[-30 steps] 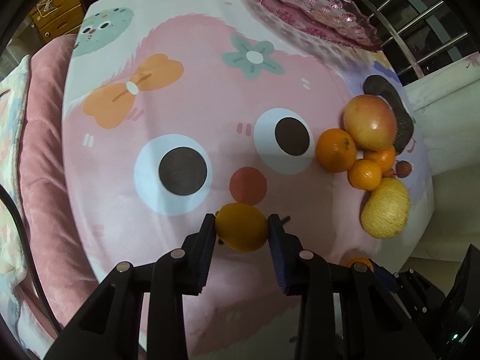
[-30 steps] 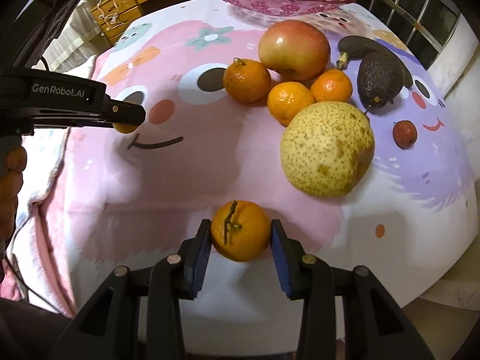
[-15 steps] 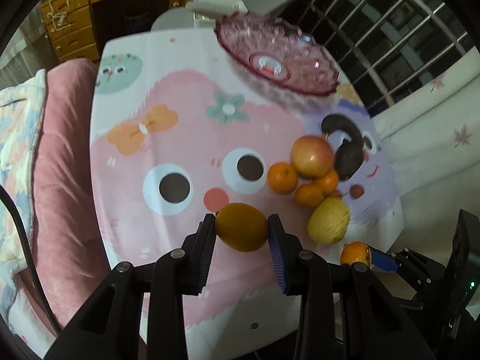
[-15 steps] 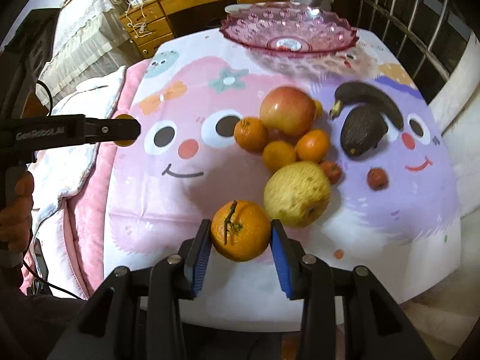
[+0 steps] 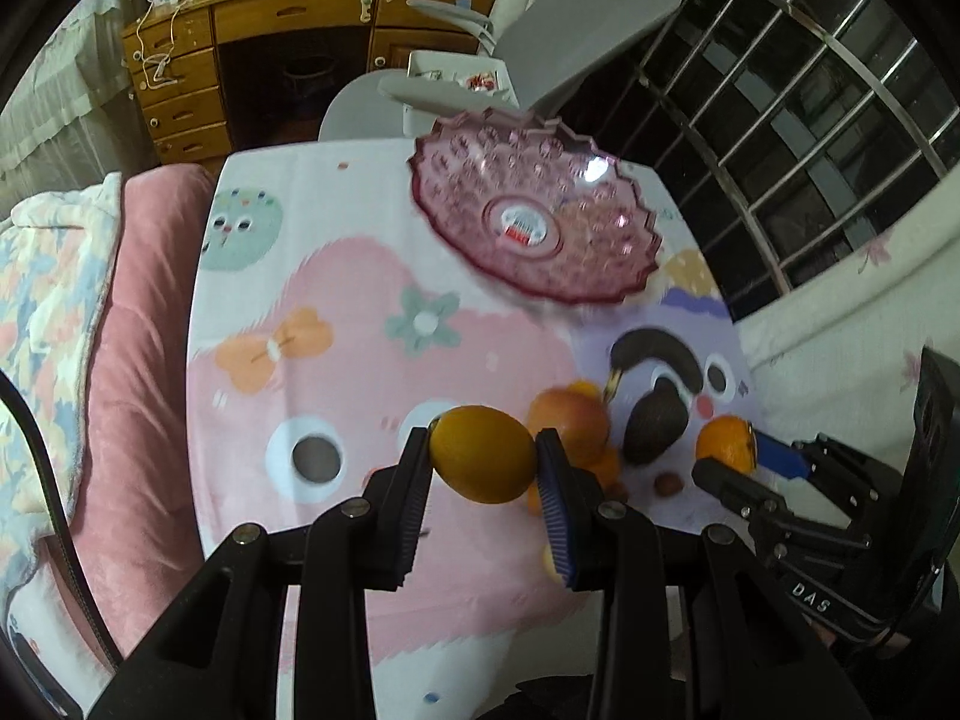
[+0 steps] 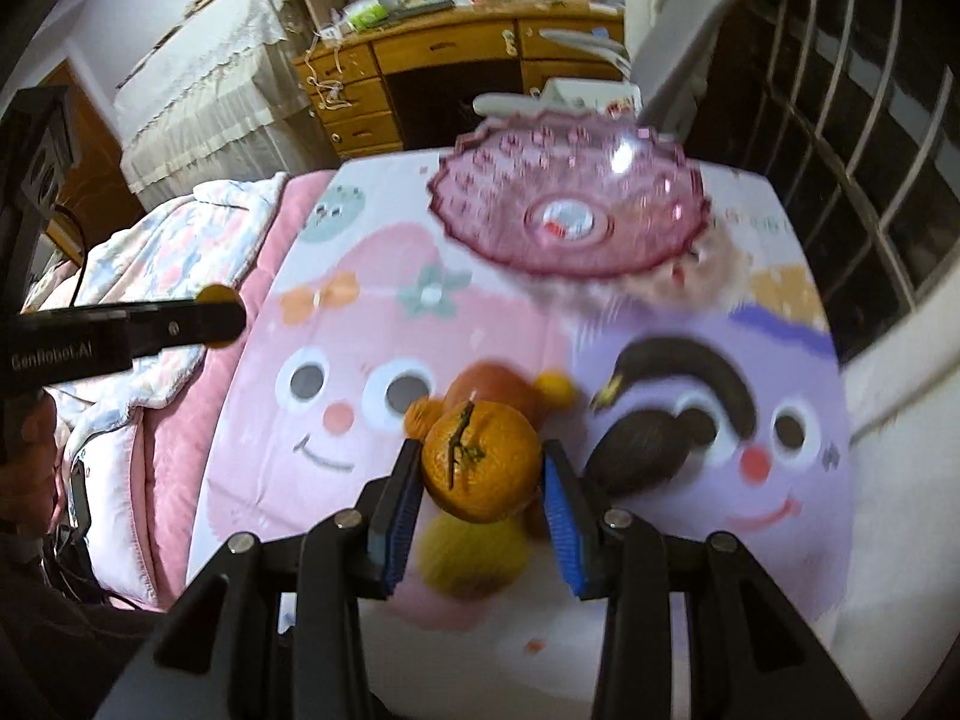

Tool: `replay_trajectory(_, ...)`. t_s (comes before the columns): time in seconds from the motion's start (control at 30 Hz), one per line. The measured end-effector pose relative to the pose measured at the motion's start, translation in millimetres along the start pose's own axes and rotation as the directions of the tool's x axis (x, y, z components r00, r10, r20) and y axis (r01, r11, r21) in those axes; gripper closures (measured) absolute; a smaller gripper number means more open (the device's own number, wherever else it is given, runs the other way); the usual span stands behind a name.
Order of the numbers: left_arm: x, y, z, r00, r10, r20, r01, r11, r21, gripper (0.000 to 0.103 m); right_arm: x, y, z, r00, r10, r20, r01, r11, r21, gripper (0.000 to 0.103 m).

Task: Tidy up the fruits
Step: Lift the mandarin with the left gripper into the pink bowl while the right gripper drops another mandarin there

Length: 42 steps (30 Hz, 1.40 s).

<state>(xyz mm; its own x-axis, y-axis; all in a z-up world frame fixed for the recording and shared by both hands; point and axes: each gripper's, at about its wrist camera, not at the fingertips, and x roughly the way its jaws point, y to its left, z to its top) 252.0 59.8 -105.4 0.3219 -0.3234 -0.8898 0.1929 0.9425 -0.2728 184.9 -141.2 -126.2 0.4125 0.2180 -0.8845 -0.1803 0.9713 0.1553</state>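
Blue ribbed pads close on fruit in both hands, so nothing is left to pick up at this instant; the next move, as I judge it, turns on where the bowl lies from each load. Nearest in the left wrist view, the left gripper (image 5: 483, 465) clamps a smooth yellow-orange fruit (image 5: 483, 453) across its short width, its long axis running side to side between the jaws. In the right wrist view, the right gripper (image 6: 480, 471) squeezes a stemmed mandarin (image 6: 480, 462), stem facing the camera. Both fruits hang above the cartoon tablecloth (image 5: 360, 276), clear of it. Beneath and just beyond the fingers lies the loose pile: an apple (image 5: 570, 420), a dark avocado (image 5: 654, 426), a curved blackened banana (image 5: 657, 351), small oranges, and a blurred yellow pear (image 6: 474, 558) under the right jaws. Farther on, at the table's far edge, sits the pink glass bowl (image 5: 600, 276), empty but for a label at its centre. From the left gripper it lies ahead and to the right; from the right gripper it lies almost straight ahead, so the right hand seems the better lined up. Either carry has to pass forward over the pile. Beyond stand a grey chair (image 5: 564, 24) and a wooden desk (image 5: 288, 18).
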Motion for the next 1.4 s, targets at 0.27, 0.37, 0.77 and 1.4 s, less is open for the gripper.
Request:
replay_trajectory(0.27, 11.2, -24.0, 47.8, 0.998, 0.017, 0.058, -0.014, 0.999, -0.046, 0.070, 5.0, -44.8, 63.4, 0.998, 0.026, 0.063, -0.023, 0.999, -0.045, 0.064)
replay_trajectory(0.37, 19.7, -29.5, 67.5, 0.997, 0.015, 0.077, -0.008, 0.997, -0.080, 0.070, 10.4, -56.2, 81.0, 0.996, 0.038, 0.082, -0.034, 0.998, -0.051, 0.064)
replay_trajectory(0.77, 87.2, -41.5, 119.0, 0.996, 0.043, 0.076, -0.033, 0.991, -0.129, 0.069, 59.9, -92.7, 123.9, 0.993, 0.072, 0.089, -0.065, 0.995, -0.078, 0.064)
replay_trajectory(1.4, 151.1, -46.9, 128.9, 0.997, 0.072, -0.019, -0.074, 0.987, -0.141, 0.066, 125.5, -119.2, 129.2, 0.997, 0.066, -0.032, -0.067, 0.998, -0.009, 0.061)
